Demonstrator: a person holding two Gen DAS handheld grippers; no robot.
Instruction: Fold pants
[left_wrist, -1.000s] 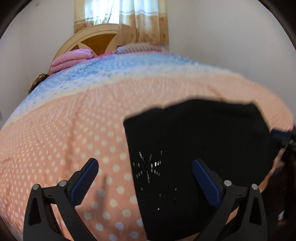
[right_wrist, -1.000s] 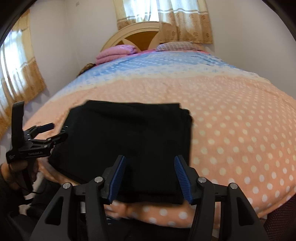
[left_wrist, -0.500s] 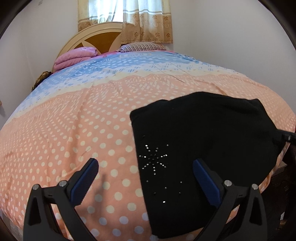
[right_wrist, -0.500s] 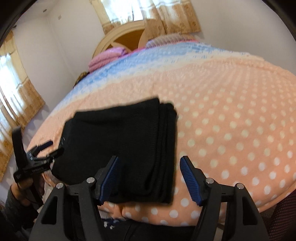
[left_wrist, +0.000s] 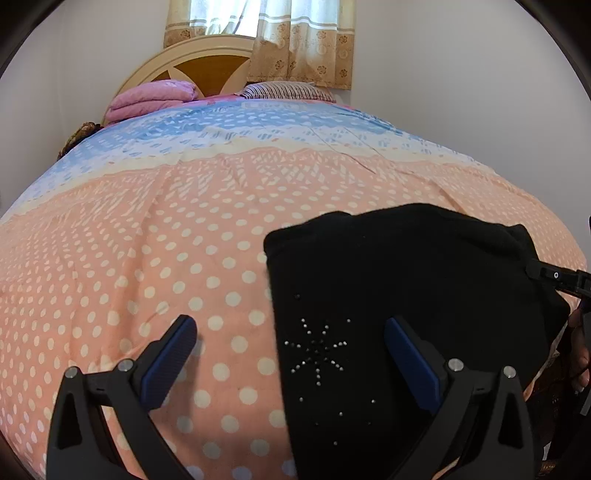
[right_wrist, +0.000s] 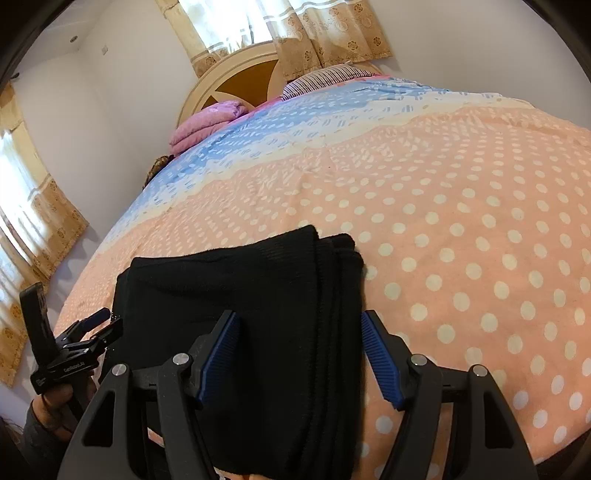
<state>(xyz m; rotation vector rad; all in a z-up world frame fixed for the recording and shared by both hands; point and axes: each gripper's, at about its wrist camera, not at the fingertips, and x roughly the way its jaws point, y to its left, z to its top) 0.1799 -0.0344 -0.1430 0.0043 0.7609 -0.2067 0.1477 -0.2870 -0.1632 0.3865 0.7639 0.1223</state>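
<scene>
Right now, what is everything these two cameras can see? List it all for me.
Folded black pants: one, black with a rhinestone star, near edge of the bed.
Polka-dot bedspread: one, peach with white dots, blue band farther up, covering the bed.
Folded pink blanket: one, pink, by the headboard.
Striped pillow: one, striped, head of the bed.
Wooden headboard: one, cream and brown, against the wall.
Floral curtains: tan and white, at the windows.
Left gripper: black with blue pads, open over the pants' edge.
Right gripper: same colours, open, straddling the folded stack.
</scene>
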